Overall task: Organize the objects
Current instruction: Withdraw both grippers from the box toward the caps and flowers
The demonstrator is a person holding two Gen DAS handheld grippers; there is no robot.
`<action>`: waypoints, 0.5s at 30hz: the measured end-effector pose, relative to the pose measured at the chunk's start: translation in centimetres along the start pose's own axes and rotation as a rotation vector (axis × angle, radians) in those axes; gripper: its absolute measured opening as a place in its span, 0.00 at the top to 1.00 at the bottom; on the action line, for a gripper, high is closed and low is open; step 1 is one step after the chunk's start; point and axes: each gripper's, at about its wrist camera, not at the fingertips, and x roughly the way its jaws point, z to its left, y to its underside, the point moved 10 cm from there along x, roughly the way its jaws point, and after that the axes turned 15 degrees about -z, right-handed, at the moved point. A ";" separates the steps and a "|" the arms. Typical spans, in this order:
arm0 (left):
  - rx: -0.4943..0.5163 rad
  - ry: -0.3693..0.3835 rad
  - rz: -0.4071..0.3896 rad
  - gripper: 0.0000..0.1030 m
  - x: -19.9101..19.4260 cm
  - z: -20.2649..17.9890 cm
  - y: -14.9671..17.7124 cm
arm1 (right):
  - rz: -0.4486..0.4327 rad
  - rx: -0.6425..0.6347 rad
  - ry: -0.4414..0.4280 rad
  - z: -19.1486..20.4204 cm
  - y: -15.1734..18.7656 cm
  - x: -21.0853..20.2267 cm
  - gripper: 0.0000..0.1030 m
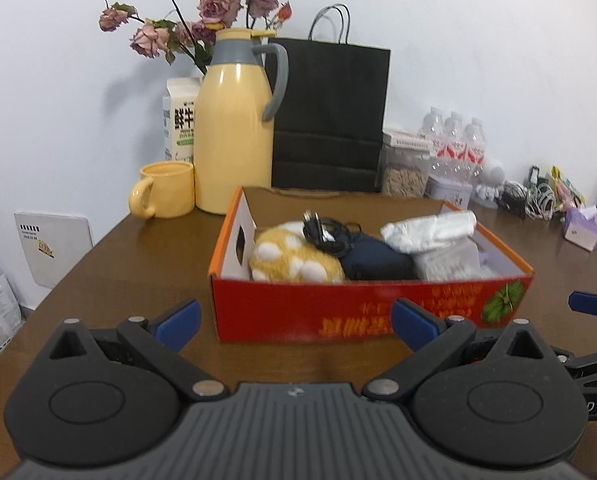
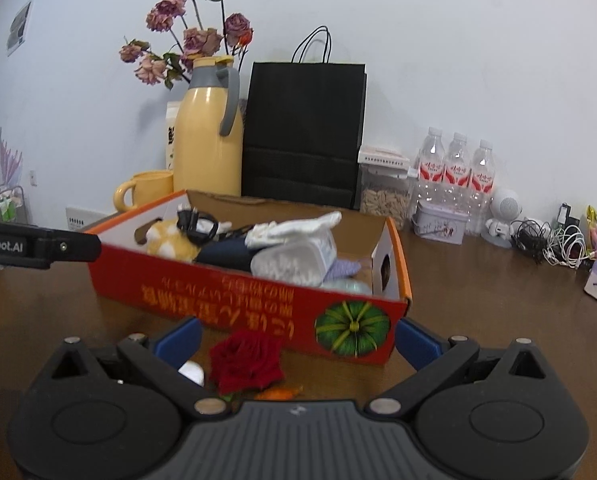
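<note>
Brown wood makes up the table (image 1: 138, 280), the largest thing in view, with a white wall behind it. At 12 o'clock on it in the left wrist view sits a red box (image 1: 338, 304), open at the top, printed with yellow writing and a green pumpkin. Inside lie a yellow plush (image 1: 294, 260) at its 9 o'clock end, a black cable (image 1: 322, 232) on top of that, a navy pouch (image 1: 378, 260) in the middle, and white packets (image 1: 430, 232) toward 3 o'clock.

Behind the box, at 12 o'clock, stands a black bag (image 1: 330, 116); a yellow jug (image 1: 234, 120) is at 11 o'clock, with a yellow mug (image 1: 166, 196) just beside it and dried roses (image 1: 194, 12) above. Three bottles (image 2: 454, 168) stand at 1 o'clock in the right wrist view.

Both tools hang empty before the box: the left gripper (image 1: 294, 324) has its blue fingers spread wide, and so does the right gripper (image 2: 298, 340). Between the right one's fingers, on the table just before the box, lies a red rose (image 2: 246, 360), touching neither finger.
</note>
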 end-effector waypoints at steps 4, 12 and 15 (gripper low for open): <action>0.023 0.022 0.039 0.00 -0.6 -0.8 1.4 | 0.020 -0.004 -0.003 0.0 1.0 -1.0 0.00; 0.099 0.110 0.170 0.00 -0.6 -3.8 6.3 | 0.064 0.001 0.014 -0.9 3.1 -1.9 0.00; 0.115 0.128 0.208 0.00 -0.2 -4.6 7.7 | 0.074 0.005 0.020 -1.3 3.6 -2.1 0.00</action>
